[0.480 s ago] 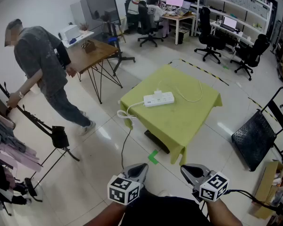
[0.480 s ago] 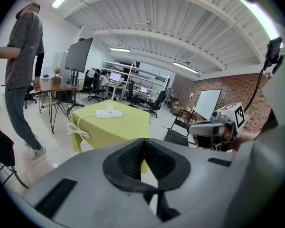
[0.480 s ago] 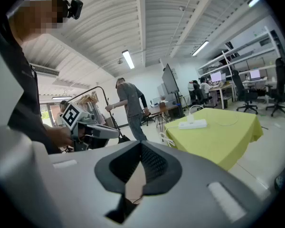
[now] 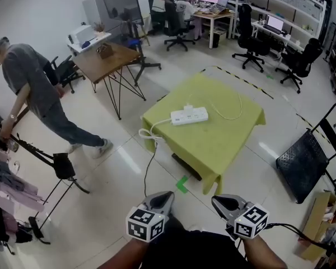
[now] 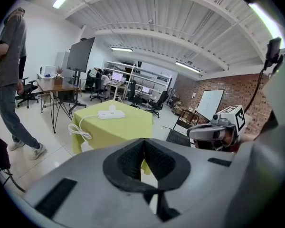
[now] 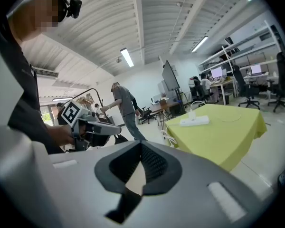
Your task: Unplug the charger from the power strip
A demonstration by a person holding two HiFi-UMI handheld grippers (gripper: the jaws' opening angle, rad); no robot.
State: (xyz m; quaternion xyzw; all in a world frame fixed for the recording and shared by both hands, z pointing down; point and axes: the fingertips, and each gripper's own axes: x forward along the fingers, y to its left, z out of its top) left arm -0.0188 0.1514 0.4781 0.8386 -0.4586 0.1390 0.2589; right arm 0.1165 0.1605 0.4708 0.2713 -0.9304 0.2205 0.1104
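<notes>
Hardly any change over the last half second. Keeps the left gripper [image 4: 161, 199] and the right gripper [image 4: 222, 203] low and close to the body, at the same spot along the bottom of the head view. Holds both pairs of fingers pressed together tip to tip with nothing between them, plain in the left gripper view [image 5: 127, 159] and in the right gripper view [image 6: 156, 166].

Only one real shift, off to the left: the bystander [image 4: 31, 88] now further from the table [image 4: 229, 147] and bending away from it.

No movement at the power strip [image 4: 189, 117]: lying as before on the near-left part of the green table, with the charger [image 4: 189, 109] upright in it and plugged in, and a thin white cable [image 4: 231, 114] looping off to the right. Same for the strip's own cord [image 4: 149, 134], bunched at the table's left edge and trailing down to the floor.

For the task, nothing begun yet. Well apart from the strip, with open floor between. Calls first for a walk up to the table, then for opened fingers, probably one pair to pin the strip and the other to pull the charger straight up. A slightly freer path, too, with the bystander moving off.
</notes>
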